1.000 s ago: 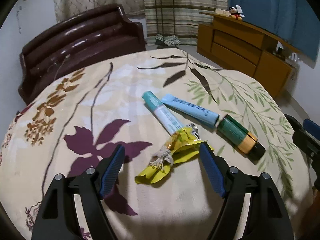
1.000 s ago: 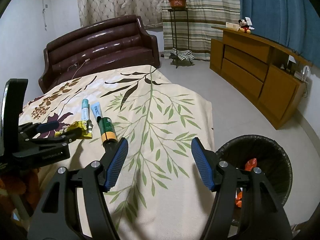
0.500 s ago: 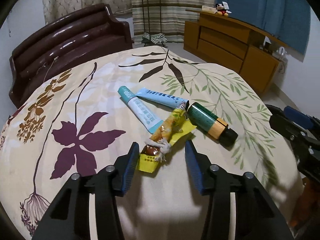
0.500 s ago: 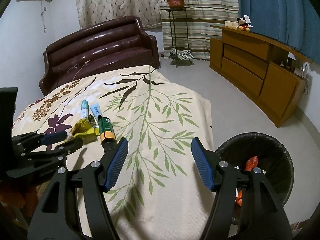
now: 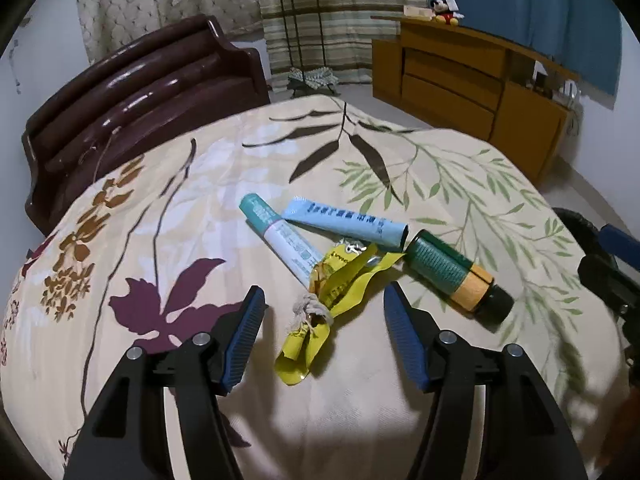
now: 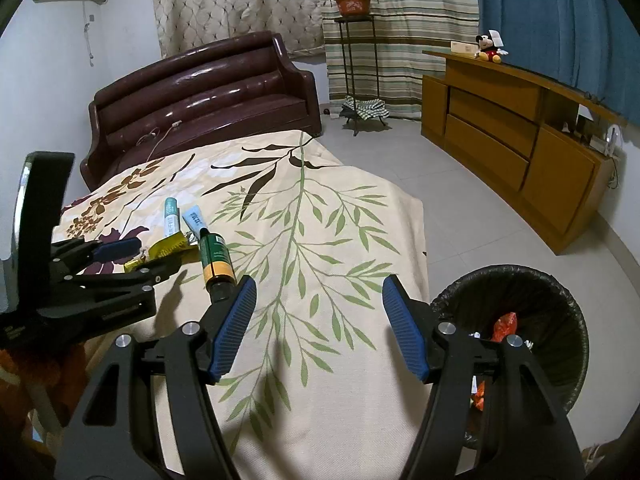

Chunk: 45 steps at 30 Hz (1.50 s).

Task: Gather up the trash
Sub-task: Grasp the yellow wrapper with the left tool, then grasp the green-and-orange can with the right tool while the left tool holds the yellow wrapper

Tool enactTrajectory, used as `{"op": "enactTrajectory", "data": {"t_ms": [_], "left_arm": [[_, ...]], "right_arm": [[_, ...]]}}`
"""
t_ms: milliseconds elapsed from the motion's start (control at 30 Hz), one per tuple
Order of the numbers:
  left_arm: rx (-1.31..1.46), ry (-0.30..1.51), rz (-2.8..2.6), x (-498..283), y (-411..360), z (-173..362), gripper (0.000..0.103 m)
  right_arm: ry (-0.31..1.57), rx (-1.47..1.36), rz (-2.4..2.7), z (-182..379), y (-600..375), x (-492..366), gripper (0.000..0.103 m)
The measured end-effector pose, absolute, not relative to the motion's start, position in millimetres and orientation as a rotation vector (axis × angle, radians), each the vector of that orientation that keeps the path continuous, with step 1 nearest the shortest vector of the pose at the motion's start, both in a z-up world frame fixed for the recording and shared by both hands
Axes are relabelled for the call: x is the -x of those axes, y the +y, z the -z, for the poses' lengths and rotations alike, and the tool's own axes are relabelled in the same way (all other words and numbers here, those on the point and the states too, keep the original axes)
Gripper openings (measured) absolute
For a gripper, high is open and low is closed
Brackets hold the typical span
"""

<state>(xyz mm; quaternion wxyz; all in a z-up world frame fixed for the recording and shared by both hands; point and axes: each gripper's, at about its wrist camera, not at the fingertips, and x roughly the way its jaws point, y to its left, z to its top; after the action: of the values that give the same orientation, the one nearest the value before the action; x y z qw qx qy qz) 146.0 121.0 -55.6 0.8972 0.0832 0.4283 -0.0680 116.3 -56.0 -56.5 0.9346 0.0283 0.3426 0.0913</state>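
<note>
My left gripper (image 5: 324,312) is reopening astride the crumpled yellow foil wrapper (image 5: 332,292), pads clear; my right gripper (image 6: 318,312) is hanging spread, empty.

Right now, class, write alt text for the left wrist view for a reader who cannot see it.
The left gripper, jaws open, straddles a crumpled yellow wrapper on a leaf-patterned bedspread. Beyond it lie two blue tubes and a green bottle.

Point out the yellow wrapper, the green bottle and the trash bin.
yellow wrapper (image 5: 340,288), left wrist view, crumpled middle.
green bottle (image 5: 440,266), left wrist view, green label.
trash bin (image 6: 560,300), right wrist view, black liner rim.
</note>
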Motion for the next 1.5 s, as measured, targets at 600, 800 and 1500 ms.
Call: {"op": "enactTrajectory", "data": {"t_ms": [600, 800, 1500], "left_arm": [[-0.081, 0.872, 0.186, -110.1, 122.4, 45.4, 0.022], [-0.053, 0.84, 0.122, -101.3, 136.6, 32.7, 0.022], [0.023, 0.834, -0.072, -98.1, 205.3, 32.9, 0.022]], "right_arm": [[0.707, -0.049, -0.203, 58.2, -51.8, -117.9, 0.064], [0.707, -0.031, -0.232, 56.0, -40.5, -117.9, 0.064], [0.804, 0.09, -0.333, 67.0, 28.8, -162.5, 0.047]]}}
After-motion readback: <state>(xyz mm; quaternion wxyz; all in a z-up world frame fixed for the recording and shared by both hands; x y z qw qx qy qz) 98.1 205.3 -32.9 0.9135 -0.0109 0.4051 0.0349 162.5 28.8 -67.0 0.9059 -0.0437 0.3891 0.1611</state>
